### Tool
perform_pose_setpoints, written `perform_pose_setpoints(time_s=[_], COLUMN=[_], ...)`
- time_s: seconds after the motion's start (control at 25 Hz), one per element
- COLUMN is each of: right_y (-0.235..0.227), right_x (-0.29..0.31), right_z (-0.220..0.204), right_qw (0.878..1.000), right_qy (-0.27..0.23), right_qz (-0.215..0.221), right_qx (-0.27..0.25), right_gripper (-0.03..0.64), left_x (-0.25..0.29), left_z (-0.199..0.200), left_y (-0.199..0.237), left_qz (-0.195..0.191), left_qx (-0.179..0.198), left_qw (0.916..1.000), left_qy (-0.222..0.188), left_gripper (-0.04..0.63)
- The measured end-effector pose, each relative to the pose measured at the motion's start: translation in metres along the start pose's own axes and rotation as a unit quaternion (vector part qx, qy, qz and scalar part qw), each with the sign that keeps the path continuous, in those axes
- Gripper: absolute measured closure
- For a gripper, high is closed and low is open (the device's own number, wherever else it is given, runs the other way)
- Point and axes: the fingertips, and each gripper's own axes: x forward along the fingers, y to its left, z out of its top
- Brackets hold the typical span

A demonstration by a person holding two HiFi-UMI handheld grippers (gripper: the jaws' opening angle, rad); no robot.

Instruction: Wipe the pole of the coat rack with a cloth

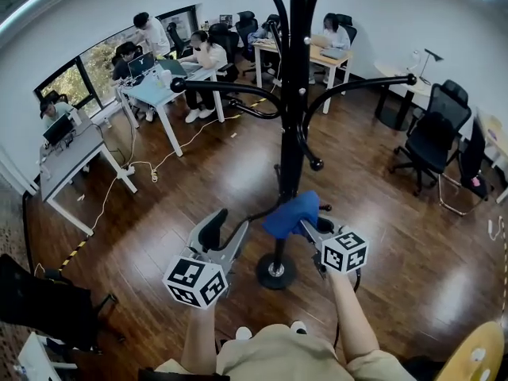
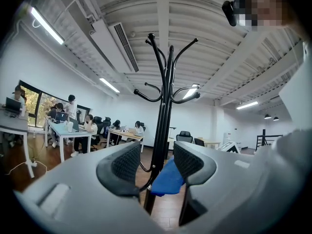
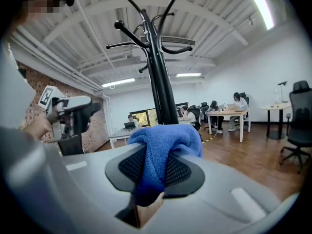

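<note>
Standing on dark wood floor (image 1: 198,181) of office, black coat rack (image 1: 292,133); right claw (image 3: 156,168) clamps blue cloth (image 3: 165,143), left claw (image 2: 156,165) wide apart.

In the head view the coat rack (image 1: 298,22) runs out through the top edge, so its crown and the ends of its upper hooks are cut off. The cloth (image 1: 290,214) covers the stretch of pole (image 1: 290,145) behind it and hides the tips of the right tongs (image 1: 305,227). In the right gripper view the cloth fills the gap between the jaws and blocks the pole's lower part. In the left gripper view the left tongs (image 2: 156,165) hide the rack's foot, and 1 jaw covers part of the cloth. The people (image 1: 208,54) at the far worktops (image 1: 155,94) are too small to tell what they handle.
</note>
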Motion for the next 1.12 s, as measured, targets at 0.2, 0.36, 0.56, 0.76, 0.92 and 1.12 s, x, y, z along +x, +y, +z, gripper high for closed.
perform_pose_setpoints(time_s=[0.2,0.36,0.56,0.76,0.92,1.12], right_y=[-0.013,-0.021,-0.040,-0.046,-0.041,-0.030], right_x=[0.050,0.072,0.086,0.090,0.076,0.028], right_z=[-0.017,-0.036,-0.080,-0.093,-0.097,-0.079], right_qw=[0.999,0.999,0.995,0.995,0.993,0.990], right_qy=[0.000,0.009,0.037,0.045,0.062,0.024], right_qz=[-0.010,-0.034,-0.065,-0.078,-0.068,-0.081], right_qx=[0.033,0.039,0.067,0.042,0.077,0.114], right_gripper=[0.540,0.540,0.538,0.538,0.538,0.538], left_x=[-0.016,-0.030,-0.043,-0.054,-0.052,-0.042], left_z=[-0.007,-0.008,-0.008,-0.007,-0.007,-0.010], left_y=[0.010,0.014,0.029,0.035,0.030,0.021], left_qz=[0.023,0.039,0.066,0.081,0.075,0.060], left_qx=[-0.001,0.001,0.001,0.002,0.003,0.005], left_qw=[0.9997,0.9992,0.9978,0.9967,0.9971,0.9981], left_qy=[0.008,0.010,0.009,0.010,0.010,0.013], left_gripper=[0.400,0.400,0.400,0.400,0.400,0.400])
